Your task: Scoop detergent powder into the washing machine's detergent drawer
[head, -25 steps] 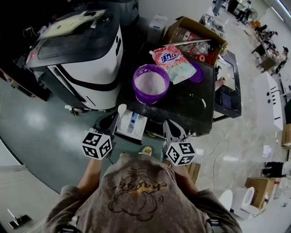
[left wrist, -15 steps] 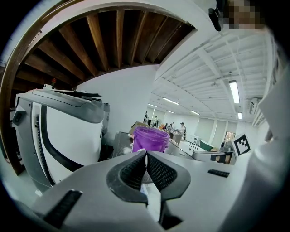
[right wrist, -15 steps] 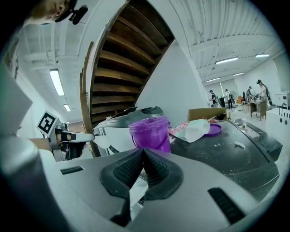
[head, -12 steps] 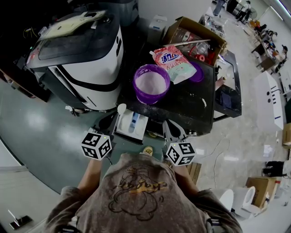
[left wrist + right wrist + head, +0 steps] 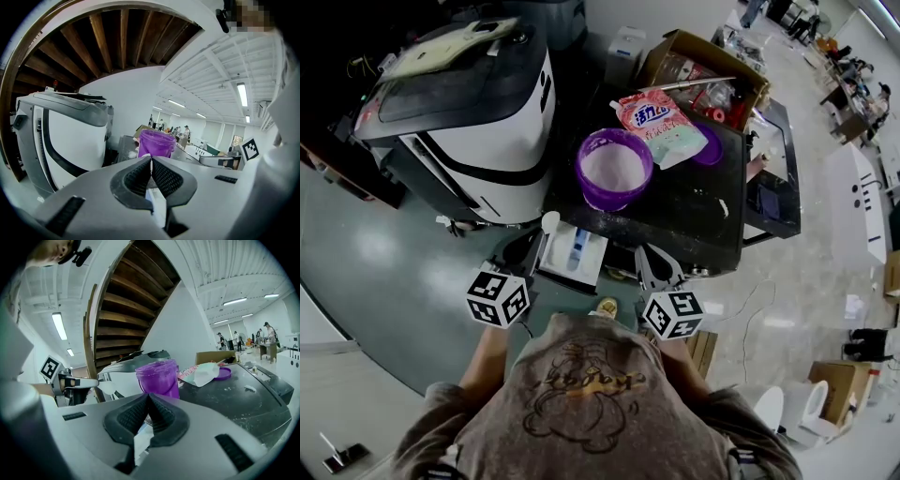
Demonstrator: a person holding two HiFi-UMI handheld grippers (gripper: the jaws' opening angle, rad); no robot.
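A purple tub (image 5: 613, 169) of white powder stands on the black washing machine top (image 5: 684, 211). It also shows ahead in the left gripper view (image 5: 156, 143) and in the right gripper view (image 5: 158, 377). The white detergent drawer (image 5: 591, 255) is pulled out at the machine's front edge. My left gripper (image 5: 530, 249) (image 5: 151, 164) is shut on the thin handle of a white scoop (image 5: 550, 222) (image 5: 106, 387), just left of the drawer. My right gripper (image 5: 649, 264) (image 5: 148, 401) is shut, with nothing seen between its jaws, just right of the drawer.
A pink detergent bag (image 5: 661, 124) and the tub's purple lid (image 5: 710, 150) lie behind the tub. A white and black machine (image 5: 464, 103) stands to the left. An open cardboard box (image 5: 698, 70) sits at the back. Spilled powder dots the black top.
Both grippers and the scoop stay where they were. Only the head view shifts slightly.
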